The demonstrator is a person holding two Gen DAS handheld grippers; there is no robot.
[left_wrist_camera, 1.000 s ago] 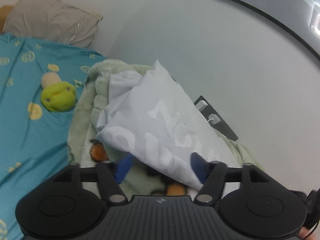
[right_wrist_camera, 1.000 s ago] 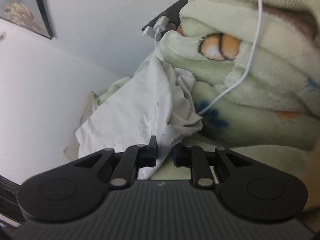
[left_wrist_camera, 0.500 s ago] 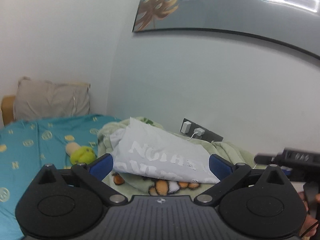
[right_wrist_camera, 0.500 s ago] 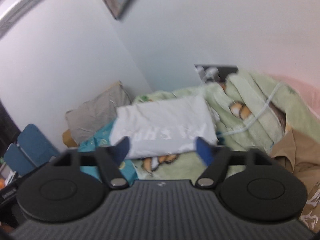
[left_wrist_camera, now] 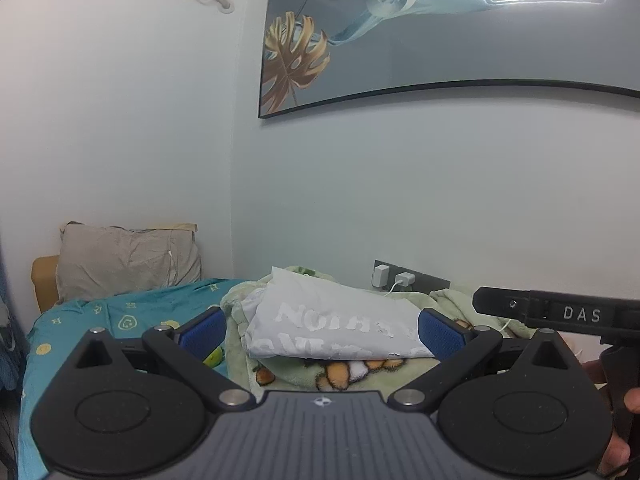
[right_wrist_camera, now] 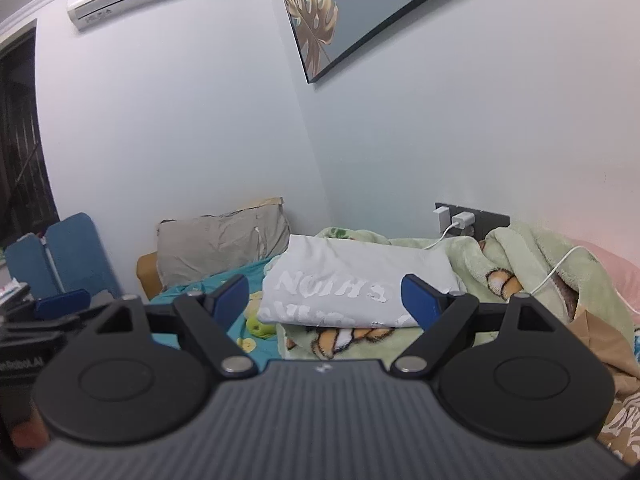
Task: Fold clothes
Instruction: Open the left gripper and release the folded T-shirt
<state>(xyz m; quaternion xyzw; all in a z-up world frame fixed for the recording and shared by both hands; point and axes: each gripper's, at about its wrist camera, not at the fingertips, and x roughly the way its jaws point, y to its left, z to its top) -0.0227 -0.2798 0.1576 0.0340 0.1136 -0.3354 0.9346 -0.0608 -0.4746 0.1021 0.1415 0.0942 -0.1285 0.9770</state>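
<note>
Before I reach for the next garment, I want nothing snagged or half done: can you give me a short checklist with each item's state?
1. Left gripper empty, fingers spread wide, after just opening: ok.
2. Right gripper empty, fingers spread wide, after just opening: ok.
3. White printed shirt lies folded flat on the green blanket, touching neither gripper: ok.
4. White charger cable runs across the blanket beside the shirt, where a reach could snag it: not ok.
5. Shirt's far edge and underside tidy: cannot tell, hidden from both views.
6. Next garment to fold: cannot tell; only some brown fabric shows at the right edge.
</note>
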